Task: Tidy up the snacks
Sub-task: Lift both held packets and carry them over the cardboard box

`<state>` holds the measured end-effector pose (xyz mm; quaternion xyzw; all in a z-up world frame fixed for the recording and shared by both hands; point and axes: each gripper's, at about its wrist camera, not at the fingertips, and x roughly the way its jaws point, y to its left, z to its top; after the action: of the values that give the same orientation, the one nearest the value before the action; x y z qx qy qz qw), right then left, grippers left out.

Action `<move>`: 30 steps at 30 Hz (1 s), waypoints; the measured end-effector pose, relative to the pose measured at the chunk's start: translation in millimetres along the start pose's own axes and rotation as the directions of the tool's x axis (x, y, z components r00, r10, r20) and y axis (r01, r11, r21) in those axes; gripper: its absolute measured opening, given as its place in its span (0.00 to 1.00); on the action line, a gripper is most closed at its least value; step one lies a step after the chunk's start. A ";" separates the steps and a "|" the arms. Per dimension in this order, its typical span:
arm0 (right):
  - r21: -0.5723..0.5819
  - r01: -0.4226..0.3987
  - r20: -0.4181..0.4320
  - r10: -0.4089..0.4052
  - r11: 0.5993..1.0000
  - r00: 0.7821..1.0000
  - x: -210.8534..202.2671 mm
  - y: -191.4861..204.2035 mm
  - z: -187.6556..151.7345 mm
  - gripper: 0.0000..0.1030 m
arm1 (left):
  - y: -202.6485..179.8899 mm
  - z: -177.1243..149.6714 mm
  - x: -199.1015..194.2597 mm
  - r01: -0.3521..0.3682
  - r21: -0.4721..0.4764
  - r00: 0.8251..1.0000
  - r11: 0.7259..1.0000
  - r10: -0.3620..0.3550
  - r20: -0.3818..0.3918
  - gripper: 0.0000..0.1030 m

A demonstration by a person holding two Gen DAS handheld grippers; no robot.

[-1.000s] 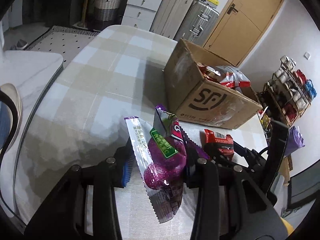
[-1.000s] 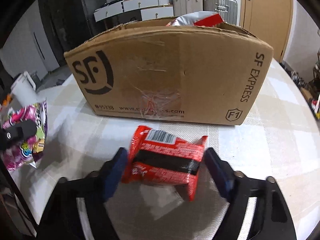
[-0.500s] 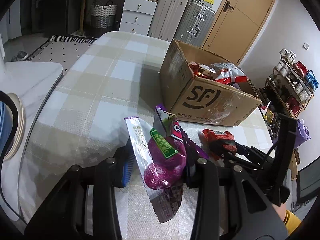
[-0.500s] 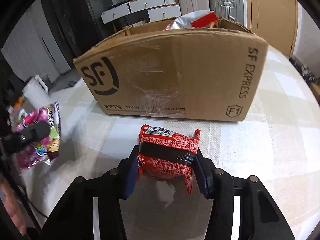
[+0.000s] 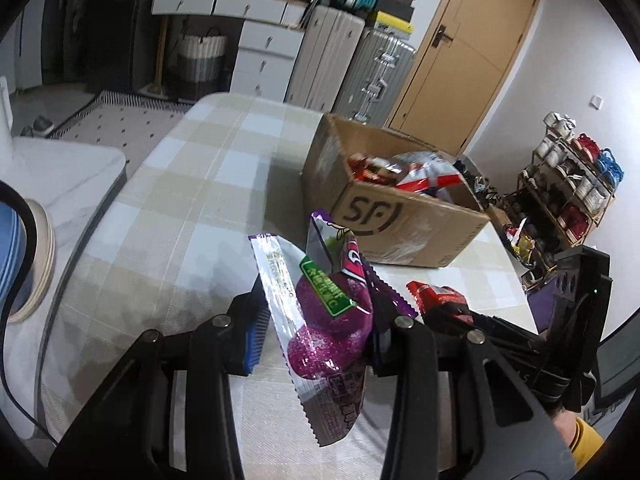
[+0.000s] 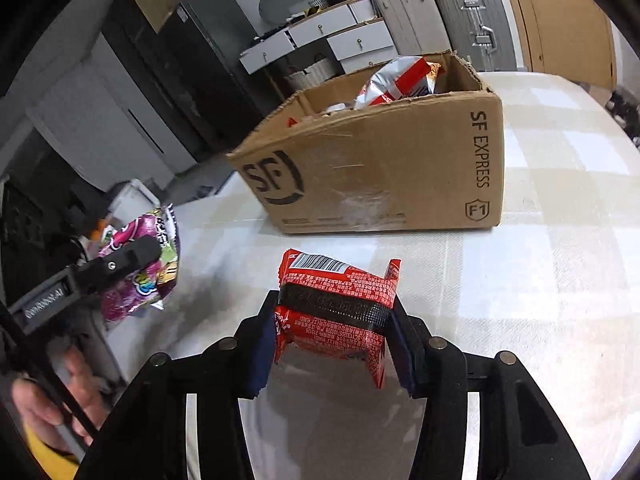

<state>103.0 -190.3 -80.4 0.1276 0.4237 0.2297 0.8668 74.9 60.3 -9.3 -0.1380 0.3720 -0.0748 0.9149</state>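
My left gripper [image 5: 316,332] is shut on a purple snack bag [image 5: 328,320] and holds it above the checked tablecloth. The same bag [image 6: 140,264] shows at the left of the right wrist view, clamped by a black finger. My right gripper [image 6: 332,340] is shut on a red snack pack [image 6: 336,308] with a black band and a barcode, lifted off the table. That pack [image 5: 436,296] appears low right in the left wrist view. Ahead of both stands an open cardboard box [image 6: 380,176] marked SF, with several red and silver snack bags [image 5: 412,168] inside.
The table [image 5: 192,184] wears a beige and white checked cloth. Suitcases [image 5: 376,64], white drawers [image 5: 264,48] and a wooden door [image 5: 472,48] stand behind it. A shoe rack [image 5: 568,184] lines the right wall. A hand [image 6: 48,396] grips the left tool.
The right jaws closed on the red pack and lifted it off the table. Both grippers rose, so the box's inside now shows more. The left grip stayed the same.
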 end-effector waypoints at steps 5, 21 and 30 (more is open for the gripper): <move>-0.042 -0.032 0.043 0.033 0.999 0.999 -22.6 11.9 -1.2 0.48 | -9.2 -0.2 -4.3 0.015 0.013 1.000 1.000 -0.015 0.000 0.35; -0.064 -0.097 0.185 0.107 0.993 0.977 -75.4 28.4 17.7 0.48 | -20.1 18.3 -11.4 0.076 -0.038 0.997 0.996 -0.075 0.033 0.35; -0.170 -0.004 0.287 0.053 0.985 0.956 -99.4 40.8 75.9 0.48 | -50.3 75.3 -10.6 0.106 -0.008 0.992 0.994 -0.105 0.073 0.35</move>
<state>98.2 -207.4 49.9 0.0927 0.2690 0.2558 0.9239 118.5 29.8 64.7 -0.1656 0.3312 -0.1160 0.9216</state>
